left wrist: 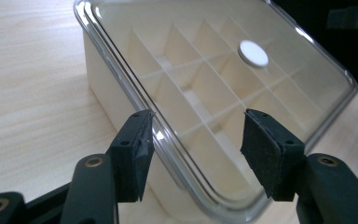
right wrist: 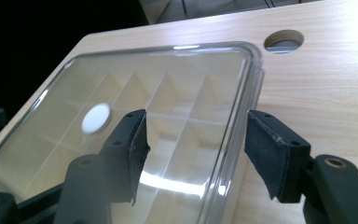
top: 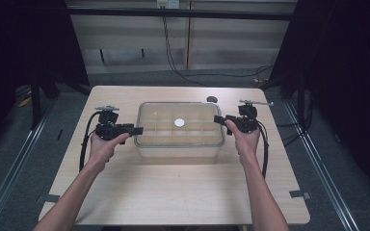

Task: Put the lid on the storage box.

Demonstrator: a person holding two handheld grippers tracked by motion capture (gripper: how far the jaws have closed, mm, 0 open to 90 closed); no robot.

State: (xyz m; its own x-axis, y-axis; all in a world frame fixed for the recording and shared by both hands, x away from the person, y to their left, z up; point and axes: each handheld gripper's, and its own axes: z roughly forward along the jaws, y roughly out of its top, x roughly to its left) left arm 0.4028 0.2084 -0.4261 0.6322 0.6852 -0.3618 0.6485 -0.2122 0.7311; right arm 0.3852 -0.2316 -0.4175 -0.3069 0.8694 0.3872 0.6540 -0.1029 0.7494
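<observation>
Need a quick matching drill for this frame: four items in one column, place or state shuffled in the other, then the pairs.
Items:
1. clear lid
2. white round sticker
3. left hand-held gripper
4. round hole in table

Place or state:
A. near the table's far edge, beyond the box
B. jaws open at the box's left end
C. closed flat over the divided box
D. at the middle of the lid

Pairs: 1-C, 2-D, 3-B, 4-A

A light wooden table in a dark room

The table (top: 173,192) has a small round hole (top: 212,99) near its far edge. The grey floor (top: 19,159) carries metal rails (top: 9,163) down both sides. Black cables (top: 171,53) hang down the pale back wall (top: 135,38). Black curtains (top: 347,72) stand on each side.
</observation>
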